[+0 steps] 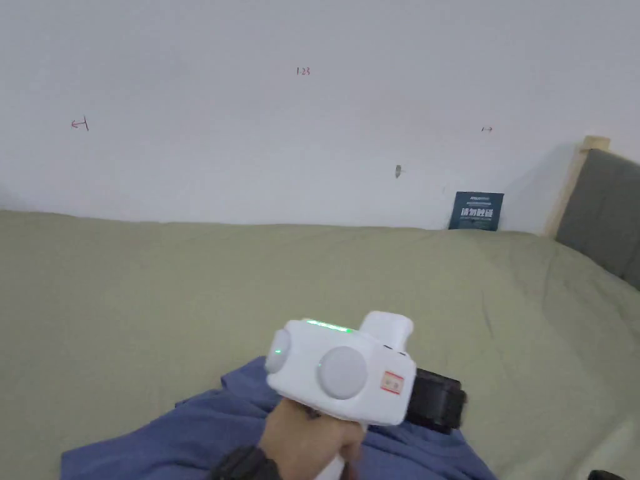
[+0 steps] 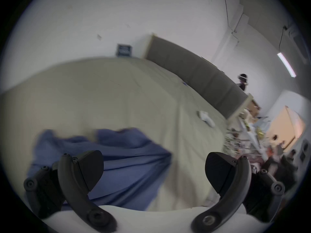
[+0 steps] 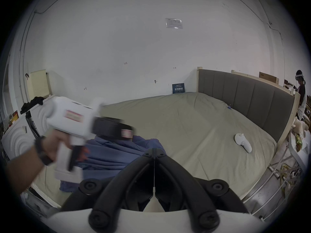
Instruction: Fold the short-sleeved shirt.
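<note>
Surface: a bed (image 1: 187, 281) under an olive-green sheet, lightly creased, reaching back to a plain white wall (image 1: 312, 112). The wall carries small red pen marks and a dark blue placard (image 1: 475, 210) leaning at the mattress line, about 1 o'clock in the head view. A grey padded headboard (image 3: 249, 100) in a pale wood frame closes the bed at 3 o'clock.

Room beyond, right gripper view: a white cabinet (image 3: 15, 140) with dark items on top at 9 o'clock; metal racking and clutter past the bed's edge at 4 o'clock; a second person (image 3: 301, 92) standing behind the headboard at 3 o'clock.

On the sheet: a white handheld controller (image 3: 243, 142) lies well apart from the cloth, near the headboard side. A small blue clip-like item sits by the headboard; too small to tell.

Task item: the blue shirt (image 1: 206, 431) lies bunched and wrinkled at 6 o'clock in the head view, on the near edge of the bed.

Tools: left gripper (image 2: 154, 167) has jaws spread wide, nothing between them, above the shirt; its white body, held in a hand (image 1: 309, 440), covers part of the cloth in the head view. Right gripper (image 3: 154, 152) has jaws closed together, tips meeting, with the shirt just behind them; whether fabric is pinched, cannot tell.
</note>
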Tool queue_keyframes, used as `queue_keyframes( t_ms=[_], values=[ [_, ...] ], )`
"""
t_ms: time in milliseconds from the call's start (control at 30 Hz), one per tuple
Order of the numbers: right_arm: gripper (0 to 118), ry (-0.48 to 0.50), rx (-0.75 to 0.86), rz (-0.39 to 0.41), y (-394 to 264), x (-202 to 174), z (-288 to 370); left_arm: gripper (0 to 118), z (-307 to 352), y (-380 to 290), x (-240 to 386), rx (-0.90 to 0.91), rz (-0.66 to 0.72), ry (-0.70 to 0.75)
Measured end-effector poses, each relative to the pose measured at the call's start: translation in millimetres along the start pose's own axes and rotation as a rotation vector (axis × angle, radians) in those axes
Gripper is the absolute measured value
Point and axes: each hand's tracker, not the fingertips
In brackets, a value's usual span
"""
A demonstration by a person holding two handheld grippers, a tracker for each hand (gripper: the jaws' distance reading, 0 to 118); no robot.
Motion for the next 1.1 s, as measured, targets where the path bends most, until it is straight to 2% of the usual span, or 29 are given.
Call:
queue_keyframes(
  t_ms=[67,133,200,233,267,300,333,367,433,500,567,767,833,933,1000,1033,1067,1100],
  values=[
    [3,0.012,-0.002,0.007,-0.5,-2.7,2.7,118,57.5,-20.3,-27.1,0.067,-0.043,0.207],
    [3,0.032,-0.003,0.018,-1.8,-8.8,2.1,118,112.9,-50.3,-55.0,0.093,-0.025,0.438],
    [3,0.050,-0.012,0.031,-3.9,-17.0,2.5,118,164.0,-84.9,-73.0,0.114,0.047,0.558],
    [3,0.063,-0.014,0.035,-5.2,-21.2,2.5,110,186.7,-101.6,-77.2,0.111,0.101,0.589],
    [3,0.080,-0.015,0.035,-6.8,-26.1,1.8,92,210.9,-121.5,-81.5,0.116,0.154,0.599],
    [3,0.091,-0.021,0.035,-8.8,-31.5,0.7,62,230.4,-139.6,-85.2,0.104,0.212,0.601],
    [3,0.109,-0.028,0.028,-10.6,-36.5,-0.4,17,244.6,-156.3,-87.7,0.085,0.261,0.633],
    [3,0.128,-0.036,0.023,-12.2,-40.7,-1.6,9,253.3,-170.5,-87.4,0.068,0.280,0.676],
    [3,0.156,-0.046,0.025,-16.1,-49.9,-1.9,8,268.5,-200.2,-86.3,0.075,0.303,0.764],
    [3,0.177,-0.054,0.040,-21.6,-59.2,-2.0,4,281.1,-226.1,-88.7,0.086,0.442,0.701],
    [3,0.196,-0.075,0.057,-25.4,-65.6,-4.0,3,285.6,-241.8,-92.2,0.140,0.521,0.676],
    [3,0.208,-0.088,0.078,-27.2,-67.1,-10.6,0,257.9,-224.1,-121.0,0.090,0.502,0.660],
    [3,0.192,-0.093,0.071,-25.5,-61.1,-16.4,0,237.8,-199.9,-142.5,0.082,0.483,0.619],
    [3,0.162,-0.105,0.066,-22.3,-50.2,-26.9,0,195.7,-158.5,-181.4,-0.030,0.412,0.612],
    [3,0.142,-0.106,0.067,-21.5,-42.9,-34.0,3,168.4,-138.4,-216.9,-0.053,0.448,0.614],
    [3,0.137,-0.106,0.065,-21.0,-38.8,-37.8,18,152.4,-131.9,-232.5,-0.074,0.482,0.647],
    [3,0.131,-0.108,0.060,-20.4,-34.9,-41.7,44,139.0,-126.1,-248.9,-0.111,0.488,0.666],
    [5,0.129,-0.112,0.055,-20.1,-31.5,-45.5,78,125.7,-123.1,-265.9,-0.163,0.508,0.664]
  ],
)
